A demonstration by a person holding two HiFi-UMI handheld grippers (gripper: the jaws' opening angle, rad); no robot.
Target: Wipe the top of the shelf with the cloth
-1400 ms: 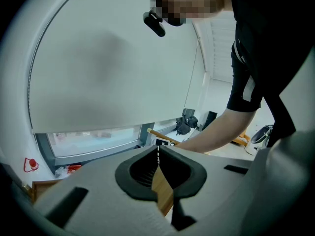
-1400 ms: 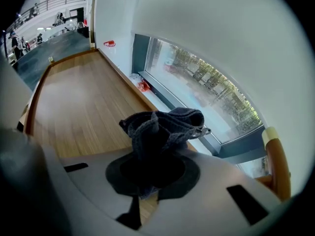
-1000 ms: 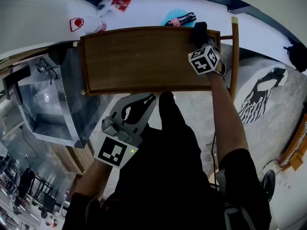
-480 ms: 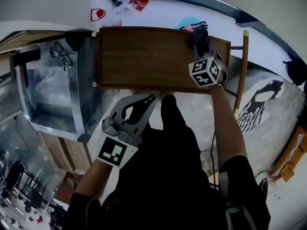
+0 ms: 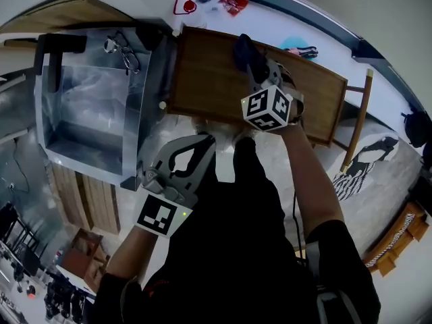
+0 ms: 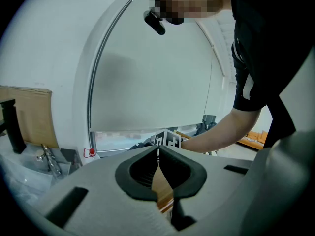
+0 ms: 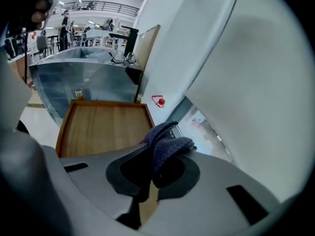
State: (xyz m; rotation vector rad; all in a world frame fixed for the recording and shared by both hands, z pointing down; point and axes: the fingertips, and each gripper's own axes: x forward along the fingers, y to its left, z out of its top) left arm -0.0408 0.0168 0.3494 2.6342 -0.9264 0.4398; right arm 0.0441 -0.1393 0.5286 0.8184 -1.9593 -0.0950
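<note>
The wooden shelf top [image 5: 202, 79] runs across the upper middle of the head view. My right gripper [image 5: 258, 73] is over its middle, shut on a dark blue cloth [image 5: 245, 51] that rests on the wood. The right gripper view shows the cloth [image 7: 167, 142] bunched between the jaws of my right gripper [image 7: 151, 155], with the shelf top [image 7: 101, 127] stretching ahead. Near the shelf's front edge, held off it, my left gripper [image 5: 206, 140] is shut with nothing in it. In its own view my left gripper [image 6: 158, 150] has its jaws closed together.
A steel sink unit [image 5: 64, 123] stands against the shelf's left end, with eyeglasses [image 5: 123, 48] on its rim. A wooden chair frame [image 5: 359, 123] is at the shelf's right end. A red-tagged item [image 5: 183, 5] and a teal object [image 5: 295, 44] lie beyond the shelf.
My right gripper has dragged the cloth leftward along the shelf top, from the right end to the middle. The head view has swung. The left gripper has stayed put.
</note>
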